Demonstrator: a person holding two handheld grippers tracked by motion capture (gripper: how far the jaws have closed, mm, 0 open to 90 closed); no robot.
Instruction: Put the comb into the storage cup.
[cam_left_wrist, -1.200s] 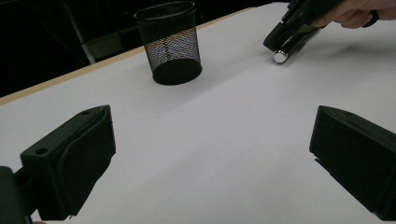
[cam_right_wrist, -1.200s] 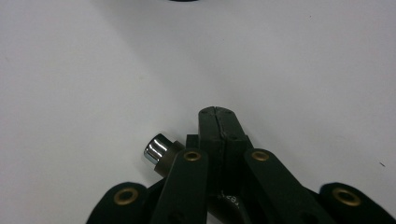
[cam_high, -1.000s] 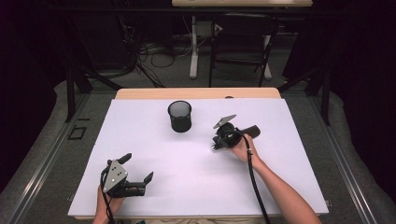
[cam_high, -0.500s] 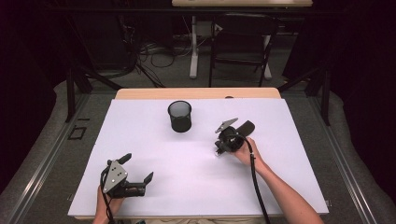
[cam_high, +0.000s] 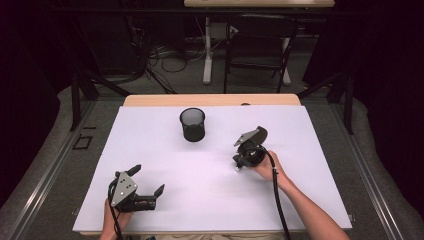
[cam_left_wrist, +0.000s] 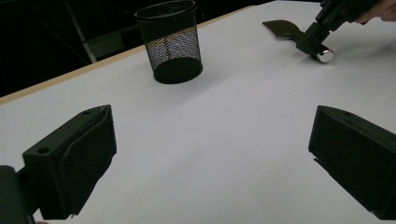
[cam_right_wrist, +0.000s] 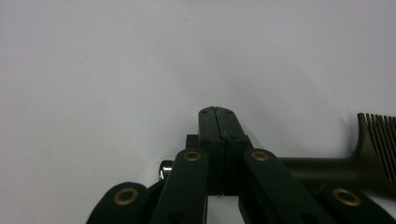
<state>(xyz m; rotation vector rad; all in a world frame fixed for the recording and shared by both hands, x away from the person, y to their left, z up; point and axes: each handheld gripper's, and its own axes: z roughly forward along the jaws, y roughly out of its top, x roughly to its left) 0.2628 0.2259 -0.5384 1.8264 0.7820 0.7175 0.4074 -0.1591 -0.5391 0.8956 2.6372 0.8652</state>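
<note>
A black mesh cup (cam_high: 192, 124) stands upright on the white table top (cam_high: 210, 200), far of centre; the left gripper view shows the mesh cup (cam_left_wrist: 173, 42) too. My right gripper (cam_high: 240, 162) is tipped down onto the table right of centre, in a hand. Its jaws are pressed flush together, nothing between them (cam_right_wrist: 217, 112). A dark comb (cam_right_wrist: 373, 144) lies on the table just behind its linkage. A small shiny metal cylinder (cam_left_wrist: 325, 55) rests at the tip of the right gripper (cam_left_wrist: 309, 45). My left gripper (cam_high: 148, 179) sits open near the front left, empty (cam_left_wrist: 210, 154).
A wooden strip (cam_high: 210, 100) borders the far edge of the table. Beyond it are a dark floor, cables, a chair (cam_high: 257, 45) and table legs. Metal rails (cam_high: 50, 165) run along both sides of the table.
My right gripper has shifted slightly toward the person and turned a little. The left gripper and the mesh cup have stayed where they were.
</note>
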